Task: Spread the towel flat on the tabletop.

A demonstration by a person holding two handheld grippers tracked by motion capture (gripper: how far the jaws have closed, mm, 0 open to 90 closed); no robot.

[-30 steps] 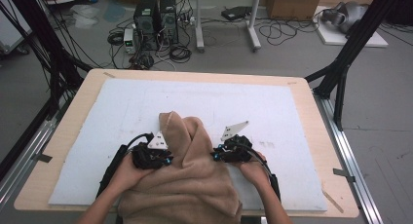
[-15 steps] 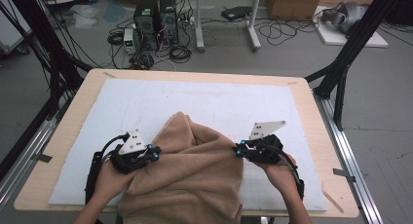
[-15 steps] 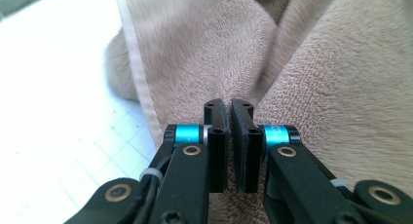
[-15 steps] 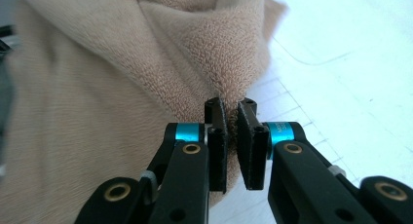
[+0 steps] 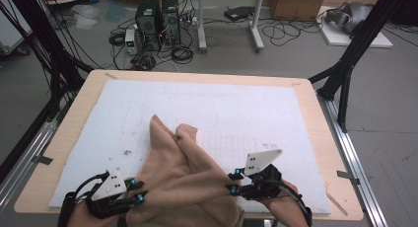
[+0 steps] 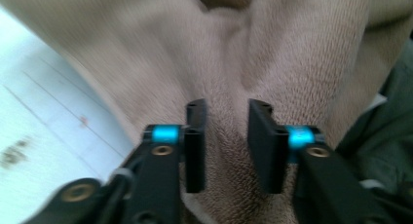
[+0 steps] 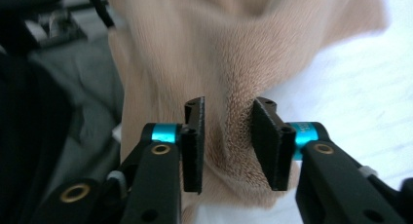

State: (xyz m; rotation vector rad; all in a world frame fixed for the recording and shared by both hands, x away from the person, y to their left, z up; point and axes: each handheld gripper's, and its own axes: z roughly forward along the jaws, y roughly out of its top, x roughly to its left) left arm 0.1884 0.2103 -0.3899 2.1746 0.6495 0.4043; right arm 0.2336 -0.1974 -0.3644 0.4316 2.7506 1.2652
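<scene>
A tan fleece cloth (image 5: 182,182) lies bunched on the white mat (image 5: 222,103), its near end hanging over the table's front edge. My left gripper (image 5: 139,190) sits at the cloth's left near edge. In the left gripper view my left gripper (image 6: 226,112) has just been opening, and the cloth (image 6: 292,48) lies loose between and beyond the parted jaws. My right gripper (image 5: 232,182) is at the cloth's right near edge. In the right gripper view my right gripper (image 7: 228,109) has also just been opening, with a soft fold of cloth (image 7: 229,131) between the pads.
The wooden table (image 5: 315,103) carries the mat, with bare mat at the back and on both sides of the cloth. Black frame posts (image 5: 345,74) stand at the right and left. Computers and cables (image 5: 157,19) lie on the floor behind.
Both hands have moved apart and back toward the front edge, drawing the cloth's near part wider and flatter. Both grippers' jaws, shut on the cloth before, now stand parted.
</scene>
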